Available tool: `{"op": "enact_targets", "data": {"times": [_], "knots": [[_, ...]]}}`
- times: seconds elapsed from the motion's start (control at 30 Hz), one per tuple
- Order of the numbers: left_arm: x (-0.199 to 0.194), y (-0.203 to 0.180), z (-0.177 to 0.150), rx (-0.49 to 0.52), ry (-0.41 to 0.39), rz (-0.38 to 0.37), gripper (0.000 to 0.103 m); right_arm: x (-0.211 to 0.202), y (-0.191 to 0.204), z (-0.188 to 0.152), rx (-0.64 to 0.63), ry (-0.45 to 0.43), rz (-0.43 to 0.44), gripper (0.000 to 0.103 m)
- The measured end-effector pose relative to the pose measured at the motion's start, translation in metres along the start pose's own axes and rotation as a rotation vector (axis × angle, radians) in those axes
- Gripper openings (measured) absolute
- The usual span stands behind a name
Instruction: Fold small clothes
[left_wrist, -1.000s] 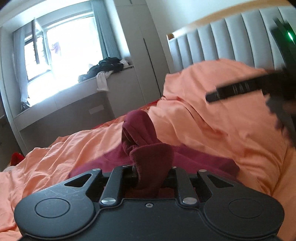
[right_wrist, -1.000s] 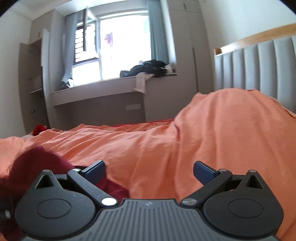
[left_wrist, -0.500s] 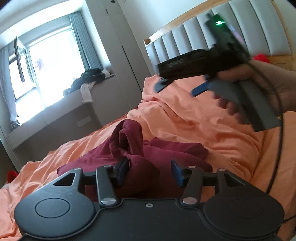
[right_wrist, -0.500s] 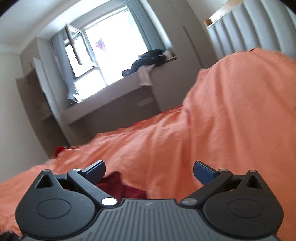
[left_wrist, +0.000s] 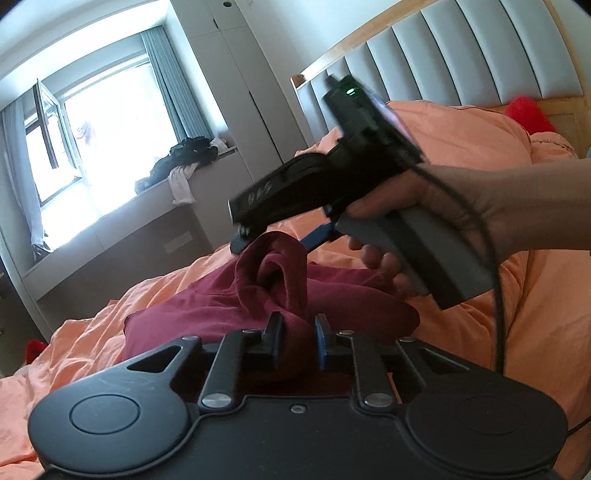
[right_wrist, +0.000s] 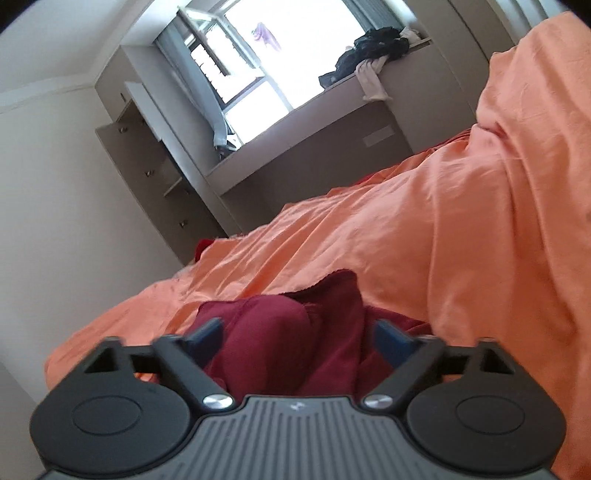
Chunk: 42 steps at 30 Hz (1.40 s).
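A dark red garment (left_wrist: 229, 306) lay crumpled on the orange bedding (left_wrist: 461, 155) of a bed, with one bunched part standing up from the rest as a rounded fold. The left hand-held gripper (left_wrist: 297, 339) sat low at the near edge of the garment, its two fingers drawn narrow and pinching the base of that raised fold between them, the cloth filling the gap.

In the left wrist view, the right hand-held gripper (left_wrist: 280, 242) came in from the right, gripped by a bare hand (left_wrist: 391, 221), and tilted downward over the top of the same fold. Its black finger (left_wrist: 240, 243) touched or nearly touched the crest of the cloth, and its blue finger showed beyond the fold on the far side.

In the right wrist view, the right hand-held gripper (right_wrist: 295, 338) had its fingers spread wide, with the garment (right_wrist: 280, 339) bulging up between them; neither finger pressed it, and the cloth reached close to both.

Behind the bed stood a grey padded headboard (left_wrist: 461, 51). A window (right_wrist: 251, 62) lit the room, and a heap of dark clothes (right_wrist: 373, 48) lay on the ledge below it.
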<state>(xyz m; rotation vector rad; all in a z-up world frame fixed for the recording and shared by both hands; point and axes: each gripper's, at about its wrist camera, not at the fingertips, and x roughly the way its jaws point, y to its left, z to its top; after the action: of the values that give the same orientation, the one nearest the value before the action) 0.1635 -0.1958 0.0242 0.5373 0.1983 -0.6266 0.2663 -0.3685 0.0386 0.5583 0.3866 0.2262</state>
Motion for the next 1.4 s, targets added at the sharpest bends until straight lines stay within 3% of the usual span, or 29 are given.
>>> {"op": "enact_targets", "data": {"times": [0.1, 0.17, 0.27, 0.47, 0.67, 1.4], "knots": [[0.000, 0.000, 0.001, 0.002, -0.001, 0.004, 0.018, 0.004, 0.007, -0.002, -0.016, 0.012, 0.005, 0.050], [0.001, 0.003, 0.003, -0.006, -0.003, 0.003, 0.017, 0.003, 0.010, -0.001, -0.042, 0.003, 0.015, 0.022], [0.001, 0.001, 0.005, -0.005, -0.013, 0.003, 0.014, -0.004, 0.014, 0.003, -0.060, -0.030, 0.030, 0.005], [0.001, -0.006, 0.014, -0.008, -0.046, -0.010, 0.012, -0.027, 0.018, 0.016, -0.098, -0.128, 0.024, 0.003], [0.008, -0.019, 0.020, -0.020, -0.044, -0.041, 0.012, -0.041, 0.007, 0.023, -0.083, -0.158, -0.024, 0.003], [0.030, -0.024, 0.011, -0.070, 0.074, -0.163, 0.016, -0.030, -0.016, 0.006, -0.060, -0.006, -0.194, 0.003]]}}
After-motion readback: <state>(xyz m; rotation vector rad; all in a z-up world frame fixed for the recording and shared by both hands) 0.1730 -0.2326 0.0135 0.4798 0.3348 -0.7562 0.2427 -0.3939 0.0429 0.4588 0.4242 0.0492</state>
